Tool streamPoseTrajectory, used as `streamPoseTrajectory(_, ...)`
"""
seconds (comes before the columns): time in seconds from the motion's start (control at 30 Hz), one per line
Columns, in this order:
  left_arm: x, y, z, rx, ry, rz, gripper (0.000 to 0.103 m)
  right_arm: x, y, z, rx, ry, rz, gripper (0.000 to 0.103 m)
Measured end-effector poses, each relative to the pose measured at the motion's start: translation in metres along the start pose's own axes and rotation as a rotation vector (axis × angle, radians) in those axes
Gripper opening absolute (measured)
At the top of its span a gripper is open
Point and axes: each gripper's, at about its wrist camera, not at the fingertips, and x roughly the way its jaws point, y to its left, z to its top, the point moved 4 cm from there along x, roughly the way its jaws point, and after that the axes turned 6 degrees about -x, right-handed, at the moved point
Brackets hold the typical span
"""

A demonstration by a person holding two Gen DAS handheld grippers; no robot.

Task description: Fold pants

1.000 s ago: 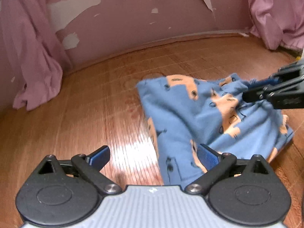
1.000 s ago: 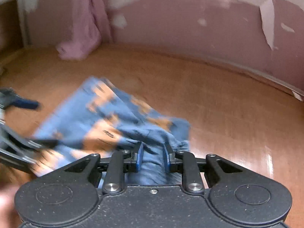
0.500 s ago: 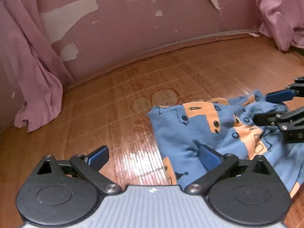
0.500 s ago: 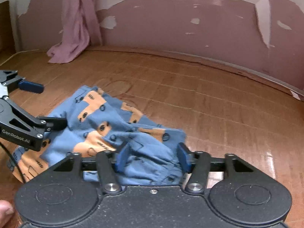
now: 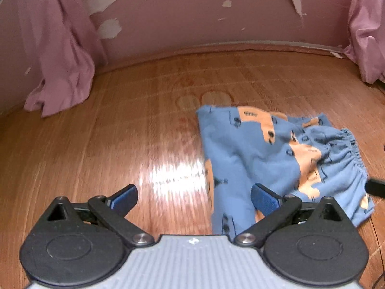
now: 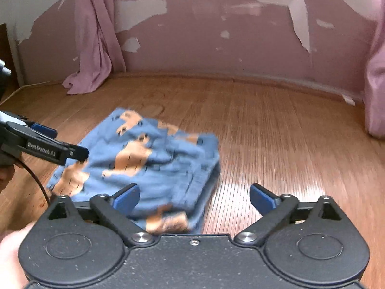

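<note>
Peeling pink wall (image 5: 192,24) and wooden floor (image 5: 120,144) noted: folded pants (image 5: 264,156) lie flat ahead of my left gripper (image 5: 192,196) and right gripper (image 6: 194,196), both spread wide and empty, so I judge the next move is neatening or another fold.

Dim, warm indoor light. A white glare patch shines on the glossy brown wooden floor (image 5: 175,175), and a second shows in the right wrist view. The folded blue pants with orange prints (image 6: 149,161) are smeared by motion blur there. Fisheye distortion curves the peeling pink wall (image 5: 192,24); corners vignette black.
</note>
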Motion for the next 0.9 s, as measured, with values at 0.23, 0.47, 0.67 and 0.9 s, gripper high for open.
streamPoseTrajectory(0.23,-0.018,0.009,-0.019,-0.090,0.060,0.005,0.102,-0.003,0.002,-0.007,0.028,-0.003,-0.024,0.102)
streamPoseTrajectory(0.47,-0.027,0.012,-0.029,-0.090,0.059,0.014,0.102,0.005,-0.003,-0.011,0.058,0.009,-0.057,0.102)
streamPoseTrajectory(0.67,-0.026,0.013,-0.032,-0.084,0.059,0.009,0.102,0.014,-0.004,-0.017,-0.004,0.070,-0.108,0.102)
streamPoseTrajectory(0.9,-0.031,0.020,-0.044,-0.100,0.071,-0.007,0.103,0.011,-0.003,-0.018,-0.048,0.063,-0.126,0.102)
